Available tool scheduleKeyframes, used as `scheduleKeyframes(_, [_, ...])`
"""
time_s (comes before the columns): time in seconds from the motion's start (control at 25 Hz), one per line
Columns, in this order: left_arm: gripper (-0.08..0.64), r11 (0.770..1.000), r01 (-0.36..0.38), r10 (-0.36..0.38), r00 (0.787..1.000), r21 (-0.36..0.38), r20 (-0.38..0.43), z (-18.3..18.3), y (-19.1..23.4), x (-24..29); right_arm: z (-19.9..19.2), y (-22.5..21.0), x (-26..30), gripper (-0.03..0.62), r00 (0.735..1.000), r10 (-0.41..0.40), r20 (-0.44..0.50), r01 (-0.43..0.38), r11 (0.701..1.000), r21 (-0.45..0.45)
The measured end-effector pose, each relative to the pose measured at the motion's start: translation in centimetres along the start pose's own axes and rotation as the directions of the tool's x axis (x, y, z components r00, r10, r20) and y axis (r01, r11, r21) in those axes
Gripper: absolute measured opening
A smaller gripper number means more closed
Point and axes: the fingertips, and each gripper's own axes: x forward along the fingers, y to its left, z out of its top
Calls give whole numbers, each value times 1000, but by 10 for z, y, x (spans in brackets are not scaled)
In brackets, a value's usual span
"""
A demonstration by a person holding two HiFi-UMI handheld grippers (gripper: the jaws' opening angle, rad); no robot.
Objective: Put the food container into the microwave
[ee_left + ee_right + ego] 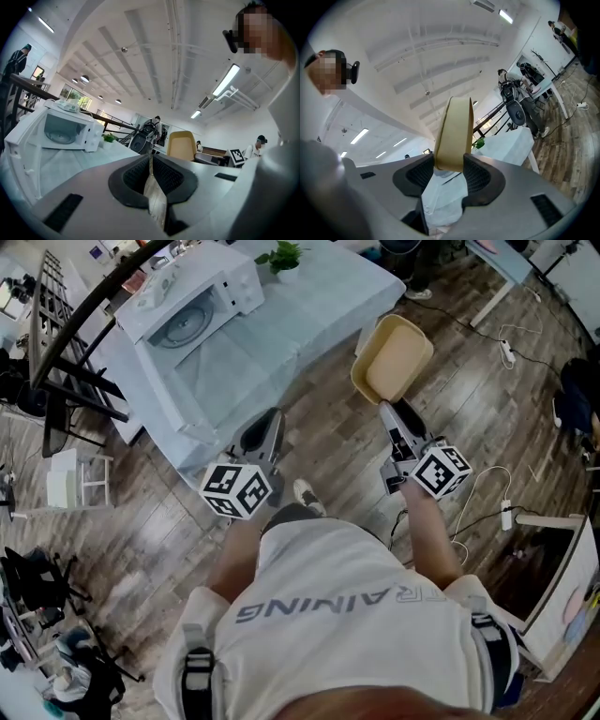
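Tan food container [394,357] clamped in right gripper [382,405]; shirt [328,624] print reads "RAINING".

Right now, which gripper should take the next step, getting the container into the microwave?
Right. The right gripper is clamped on the rim of the food container. The left gripper is shut and empty; it is nearer the microwave, but would probably need a handover first.

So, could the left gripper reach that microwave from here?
Probably not yet: the left gripper hangs off the near corner of the table, and the microwave sits well back on it. Nothing stands between, so a step closer should do.
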Motion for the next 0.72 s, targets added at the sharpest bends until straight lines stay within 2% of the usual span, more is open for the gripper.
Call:
scheduleKeyframes(0.4, [51,996,-87,87,996,-20,18,30,90,40,-8,-3,131,212,992,77,-105,-78,997,-11])
scheduleKeyframes(0.72, [51,991,-132,132,991,-21,20,46,137,69,-14,-10,196,212,980,144,-140,-147,989,-10])
